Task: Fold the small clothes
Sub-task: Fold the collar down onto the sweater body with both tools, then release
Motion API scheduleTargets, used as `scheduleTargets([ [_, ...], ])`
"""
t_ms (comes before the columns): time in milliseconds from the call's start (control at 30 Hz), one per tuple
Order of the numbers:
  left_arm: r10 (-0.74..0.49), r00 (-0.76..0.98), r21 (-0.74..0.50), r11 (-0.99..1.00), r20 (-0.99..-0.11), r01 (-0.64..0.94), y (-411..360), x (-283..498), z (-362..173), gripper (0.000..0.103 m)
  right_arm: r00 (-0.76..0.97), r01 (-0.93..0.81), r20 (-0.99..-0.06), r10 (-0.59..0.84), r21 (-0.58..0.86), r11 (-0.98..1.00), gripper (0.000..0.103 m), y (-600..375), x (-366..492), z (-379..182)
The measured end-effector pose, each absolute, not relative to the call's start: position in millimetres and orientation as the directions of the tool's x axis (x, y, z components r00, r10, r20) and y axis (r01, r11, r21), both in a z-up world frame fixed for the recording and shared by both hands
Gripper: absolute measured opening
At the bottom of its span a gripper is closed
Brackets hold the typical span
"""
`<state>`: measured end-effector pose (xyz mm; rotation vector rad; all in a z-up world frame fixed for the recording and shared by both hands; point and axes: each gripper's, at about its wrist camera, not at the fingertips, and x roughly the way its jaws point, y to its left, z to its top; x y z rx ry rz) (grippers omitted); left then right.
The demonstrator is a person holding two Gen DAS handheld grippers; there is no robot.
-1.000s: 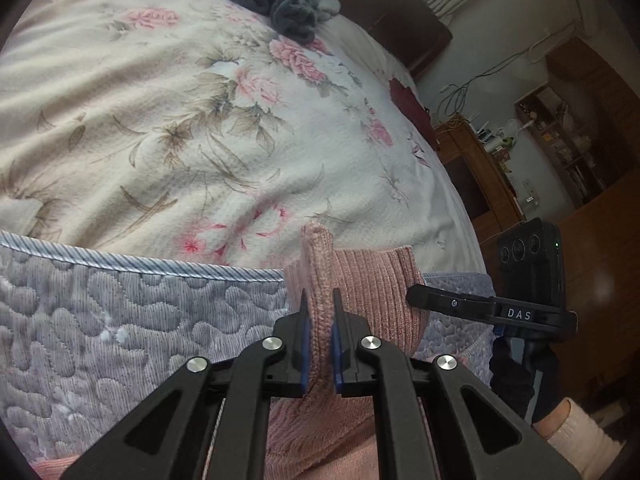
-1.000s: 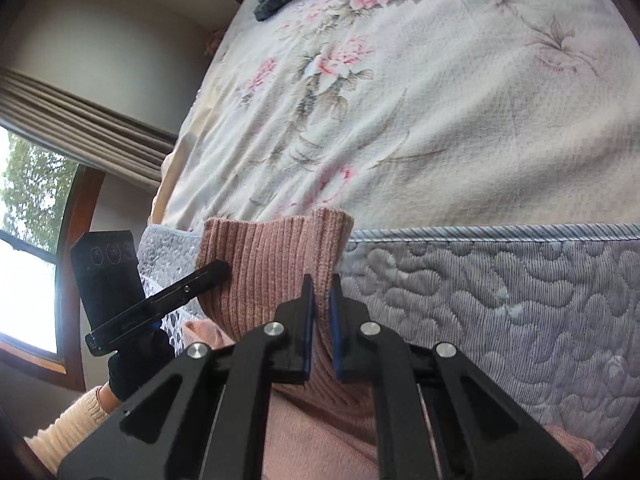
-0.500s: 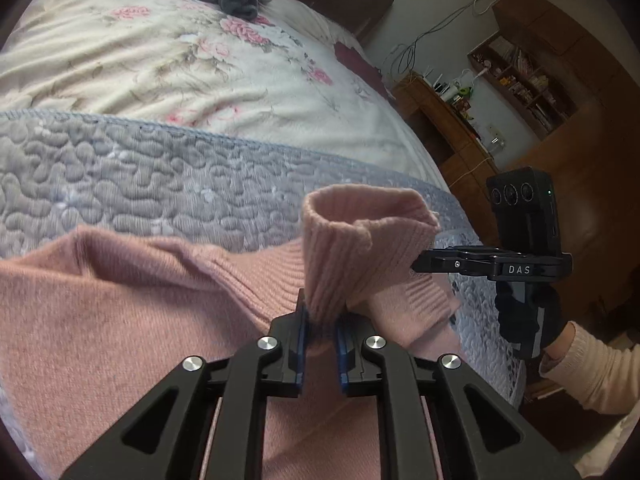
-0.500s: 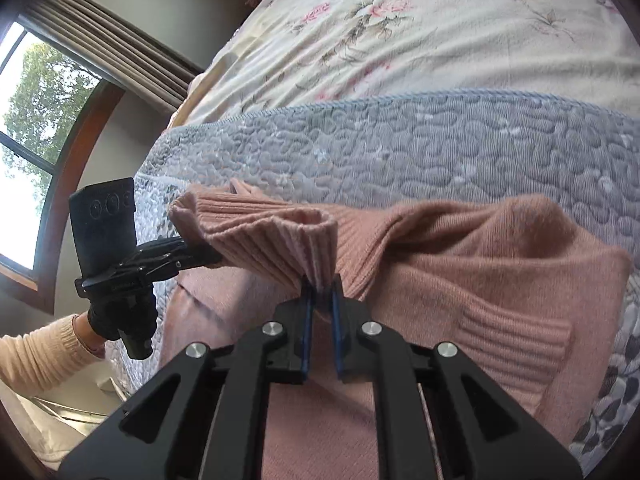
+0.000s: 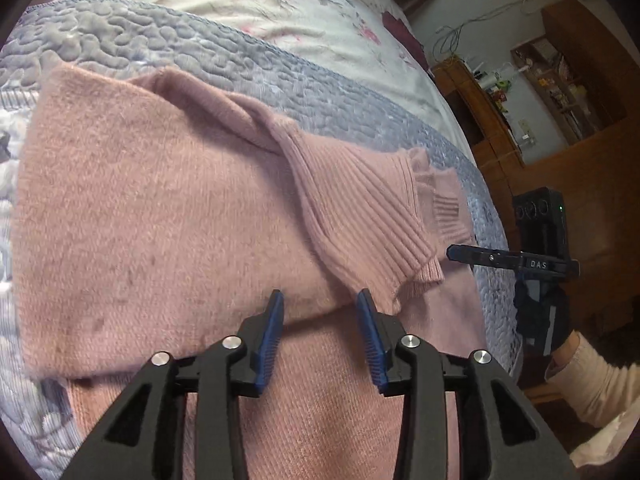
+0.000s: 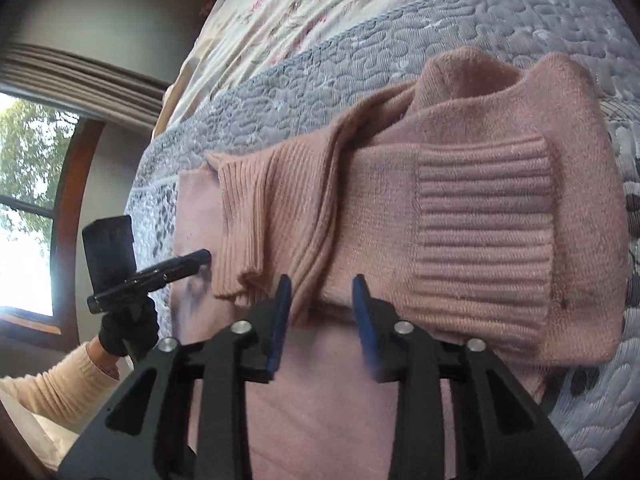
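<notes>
In the left wrist view, the pink sweater (image 5: 168,216) lies on the grey quilted coverlet (image 5: 120,40) of the bed, its upper part already doubled over the lower body, with the ribbed collar (image 5: 360,216) lying across the top of the fold and pointing toward the bed's edge. The left claw (image 5: 320,316) sits just short of the folded edge with its blue pads spread wide and nothing between them, so it is released. Beyond the collar, the other tool (image 5: 512,260) shows at the side of the bed, held by a gloved hand (image 5: 536,316) in a cream sleeve. Farther from the sweater, wooden cabinets (image 5: 560,100) stand against the wall, well clear of the work. In the right wrist view, the sweater (image 6: 460,208) shows the same fold, with a ribbed cuff (image 6: 484,216) laid flat on top beside the collar (image 6: 260,216). The right claw (image 6: 322,300) also stands released just in front of the fold's edge, gripping nothing. The left tool (image 6: 160,276) hovers by the collar's end. I judge one crosswise fold made; the collar looks bunched and untidy, and at least one more fold likely remains. Nothing blocks the sweater; a floral bedspread (image 6: 300,20) lies beyond it and a window (image 6: 24,200) lies off to the side.
</notes>
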<state>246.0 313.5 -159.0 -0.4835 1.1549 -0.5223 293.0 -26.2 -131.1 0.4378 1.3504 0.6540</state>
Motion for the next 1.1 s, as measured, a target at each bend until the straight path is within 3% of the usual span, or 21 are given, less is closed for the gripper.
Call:
scheduleTargets([
  [67, -0.619, 0.307, -0.623, 0.776, -0.723, 0.098, 308, 267, -164, 0.055, 0.085, -0.130, -0.735, 0.673, 0.661, 0.739, 0.046, -17, 310, -140],
  [233, -0.611, 0.265, -0.625, 0.780, -0.746, 0.039, 288, 299, -177, 0.053, 0.035, -0.060, -0.756, 0.653, 0.651, 0.757, 0.045, 2, 326, -167],
  [267, -0.615, 0.263, -0.632, 0.774, -0.743, 0.024, 286, 302, -179, 0.053, 0.035, -0.059, -0.751, 0.659, 0.657, 0.752, 0.039, 3, 326, -167],
  [333, -0.606, 0.259, -0.629, 0.777, -0.752, -0.010, 286, 307, -181, 0.036, 0.014, -0.034, -0.724, 0.690, 0.689, 0.724, 0.016, 6, 327, -168],
  [367, -0.602, 0.261, -0.627, 0.778, -0.755, -0.020, 286, 310, -181, 0.018, 0.011, -0.025, -0.710, 0.704, 0.703, 0.710, 0.008, 7, 327, -168],
  [400, -0.604, 0.272, -0.633, 0.774, -0.749, -0.023, 288, 312, -180, 0.011, 0.023, -0.025, -0.711, 0.703, 0.702, 0.711, 0.008, 7, 328, -166],
  [533, -0.595, 0.373, -0.634, 0.773, -0.711, 0.025, 301, 318, -156, 0.011, 0.077, -0.046, -0.721, 0.689, 0.687, 0.725, 0.007, 0, 332, -153],
  [633, -0.528, 0.333, -0.545, 0.837, -0.782, 0.049, 300, 323, -166, 0.011, 0.060, -0.061, -0.773, 0.631, 0.628, 0.776, 0.007, 0, 333, -161],
  [733, -0.539, 0.272, -0.550, 0.834, -0.797, 0.042, 299, 316, -179, 0.014, 0.042, -0.075, -0.806, 0.590, 0.587, 0.806, 0.008, 4, 328, -168],
  [800, -0.567, 0.279, -0.590, 0.807, -0.775, 0.000, 305, 305, -176, 0.019, 0.047, -0.050, -0.797, 0.603, 0.601, 0.798, 0.017, -1, 322, -162],
  [900, -0.614, 0.287, -0.653, 0.756, -0.735, -0.054, 310, 281, -171, 0.046, 0.065, -0.042, -0.775, 0.629, 0.628, 0.777, 0.031, -6, 307, -149],
  [1033, -0.631, 0.264, -0.663, 0.747, -0.729, -0.046, 297, 260, -174, 0.054, 0.018, -0.025, -0.786, 0.618, 0.618, 0.786, 0.031, 1, 291, -155],
  [1067, -0.623, 0.269, -0.655, 0.755, -0.735, -0.040, 293, 260, -174, 0.052, 0.012, -0.014, -0.783, 0.622, 0.622, 0.783, 0.028, 2, 289, -159],
  [1100, -0.614, 0.273, -0.645, 0.763, -0.741, -0.034, 290, 259, -174, 0.050, 0.010, -0.001, -0.779, 0.627, 0.627, 0.779, 0.018, 3, 288, -162],
])
